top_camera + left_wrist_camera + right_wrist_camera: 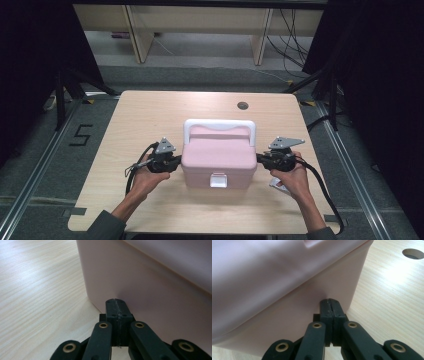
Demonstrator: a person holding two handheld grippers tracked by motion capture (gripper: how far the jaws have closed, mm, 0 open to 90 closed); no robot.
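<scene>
Overhead, white handle (pixel 219 125) atop pink box (pixel 218 161) (close-ups: bare walls)

This looks like a lab set up for recording. A pale wooden bench (pixel 150 115) with a cable hole (pixel 243 105) near its far edge stands on grey carpet, flanked by black curtains (pixel 30 60) and metal floor rails (pixel 350 165). A taped "5" (pixel 81 135) marks the floor (left of the bench), and loose cables (pixel 292 45) trail beneath plain desks (pixel 200 25) behind.

The pink plastic lidded box (pixel 150 277) runs past both gripper views' edges; a small white object (pixel 278 185) lies half hidden under the right hand (pixel 292 177).
</scene>
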